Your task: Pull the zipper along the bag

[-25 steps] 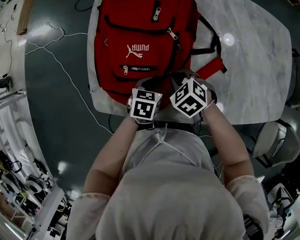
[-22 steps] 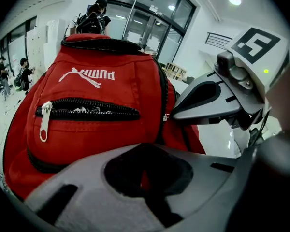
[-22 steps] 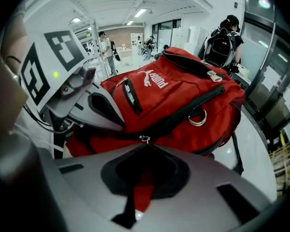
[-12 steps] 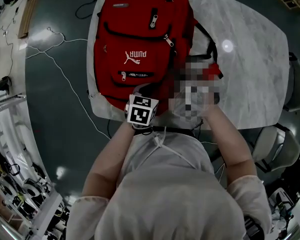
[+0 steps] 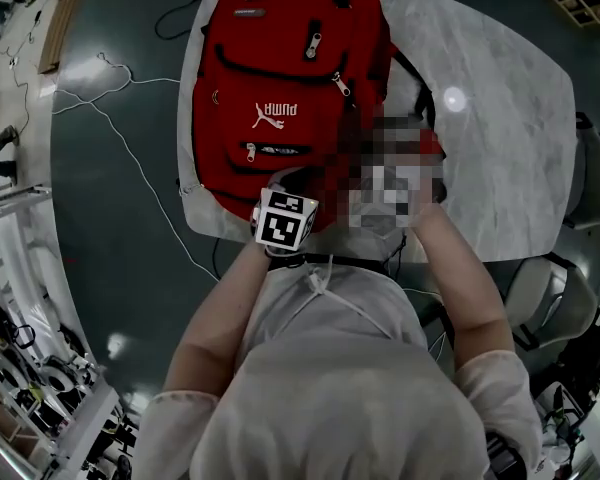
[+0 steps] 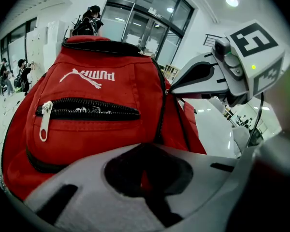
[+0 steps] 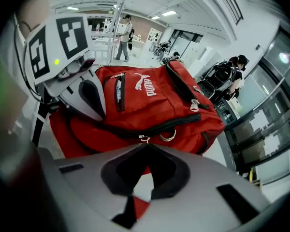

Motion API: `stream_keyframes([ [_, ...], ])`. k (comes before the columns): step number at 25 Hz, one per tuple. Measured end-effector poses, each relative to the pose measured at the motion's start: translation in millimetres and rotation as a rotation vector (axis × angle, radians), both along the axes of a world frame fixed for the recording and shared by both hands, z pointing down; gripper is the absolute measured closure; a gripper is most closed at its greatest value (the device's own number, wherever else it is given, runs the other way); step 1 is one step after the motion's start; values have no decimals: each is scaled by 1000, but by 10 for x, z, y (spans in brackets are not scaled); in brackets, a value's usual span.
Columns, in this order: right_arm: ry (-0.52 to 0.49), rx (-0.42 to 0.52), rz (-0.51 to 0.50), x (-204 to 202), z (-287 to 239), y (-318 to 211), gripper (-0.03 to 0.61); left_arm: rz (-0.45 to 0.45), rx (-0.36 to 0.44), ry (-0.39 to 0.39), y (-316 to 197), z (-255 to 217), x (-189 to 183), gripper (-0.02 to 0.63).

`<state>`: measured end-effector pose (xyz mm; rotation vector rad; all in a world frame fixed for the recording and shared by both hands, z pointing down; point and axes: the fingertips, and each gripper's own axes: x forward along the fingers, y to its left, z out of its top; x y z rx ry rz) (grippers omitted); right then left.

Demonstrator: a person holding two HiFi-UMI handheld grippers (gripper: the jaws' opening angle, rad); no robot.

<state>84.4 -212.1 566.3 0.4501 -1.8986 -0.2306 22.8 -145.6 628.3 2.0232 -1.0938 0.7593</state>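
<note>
A red backpack (image 5: 280,88) lies flat on the marble table (image 5: 500,118), its bottom end towards me. My left gripper (image 5: 290,180) is at the bag's near edge, shut on the red fabric there (image 6: 144,180). In the left gripper view the front pocket's zip (image 6: 87,109) and its silver pull (image 6: 45,122) show above the jaws. My right gripper (image 7: 146,146) is at the bag's near right corner, shut, with its tips on the small metal zipper pull (image 7: 144,139) of the long black zip, beside a ring (image 7: 167,136). A mosaic patch covers it in the head view.
The bag's black straps (image 5: 420,88) trail onto the table at the right. A white cable (image 5: 130,138) runs over the dark floor at the left. A chair (image 5: 550,278) stands at the right, clutter lines the left edge, and people stand far off in both gripper views.
My right gripper has shifted a little farther along the bag's right side. My left gripper has stayed at the bag's near edge.
</note>
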Motion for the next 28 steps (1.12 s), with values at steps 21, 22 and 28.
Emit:
stream_keyframes([
  [21, -29, 2, 85, 34, -385, -616, 552, 2, -8, 1, -7, 43, -3, 594],
  [22, -27, 5, 85, 34, -402, -651, 552, 1, -11, 3, -5, 44, -4, 594],
  [28, -35, 8, 111, 44, -518, -891, 552, 1, -15, 11, -5, 60, -2, 594],
])
